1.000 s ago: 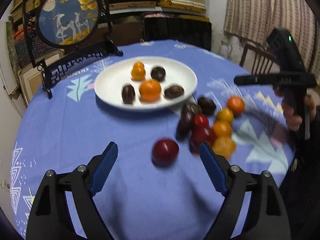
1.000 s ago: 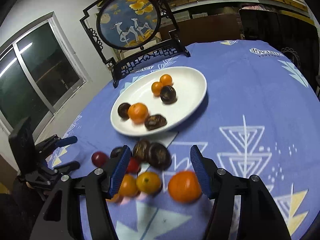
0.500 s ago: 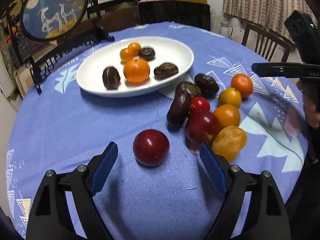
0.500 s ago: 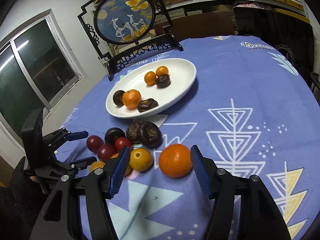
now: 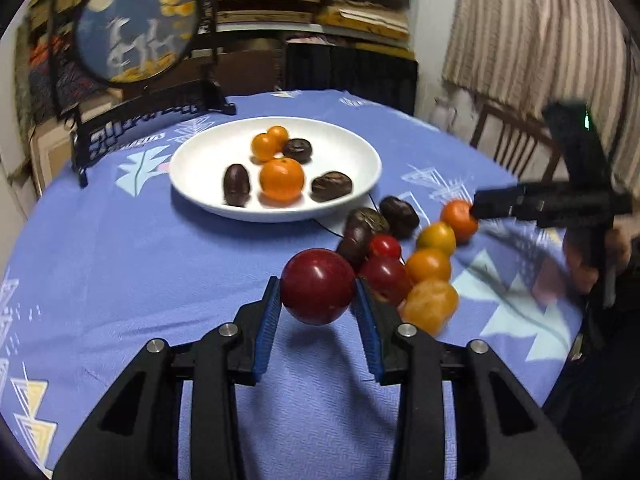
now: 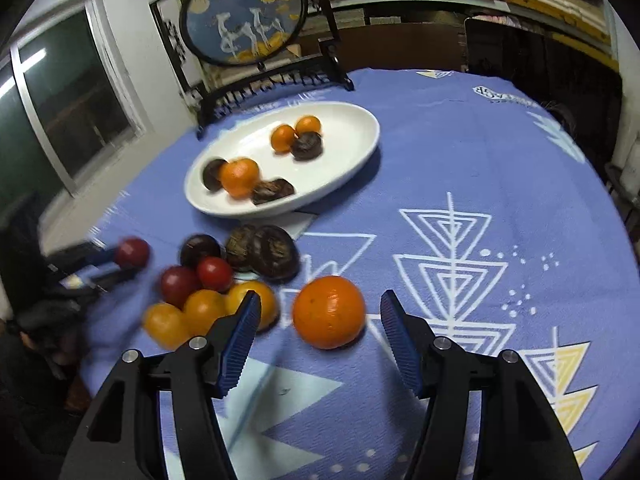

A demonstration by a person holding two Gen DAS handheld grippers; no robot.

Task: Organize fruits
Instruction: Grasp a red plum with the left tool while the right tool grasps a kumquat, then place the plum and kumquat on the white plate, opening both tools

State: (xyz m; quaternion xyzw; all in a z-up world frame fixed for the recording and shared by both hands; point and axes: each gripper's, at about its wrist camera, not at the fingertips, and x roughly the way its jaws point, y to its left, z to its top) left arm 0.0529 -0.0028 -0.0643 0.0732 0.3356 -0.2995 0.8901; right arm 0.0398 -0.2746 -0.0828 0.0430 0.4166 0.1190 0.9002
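My left gripper (image 5: 317, 300) is shut on a dark red plum (image 5: 318, 286) and holds it just above the blue cloth; it also shows in the right wrist view (image 6: 132, 252). A white plate (image 5: 352, 152) holds several orange and dark fruits. A cluster of loose fruits (image 5: 416, 256) lies to the plate's right. My right gripper (image 6: 316, 316) is open with an orange (image 6: 329, 311) on the cloth between its fingers, apart from both pads.
A round picture on a black stand (image 5: 136, 28) stands behind the plate. A wooden chair (image 5: 512, 140) is past the table's right edge. The round table's blue patterned cloth (image 6: 480, 160) stretches to the right of the plate.
My left gripper has shut on the red plum and lifted it off the cloth. My right gripper has moved forward, so the orange now sits between its open fingers.
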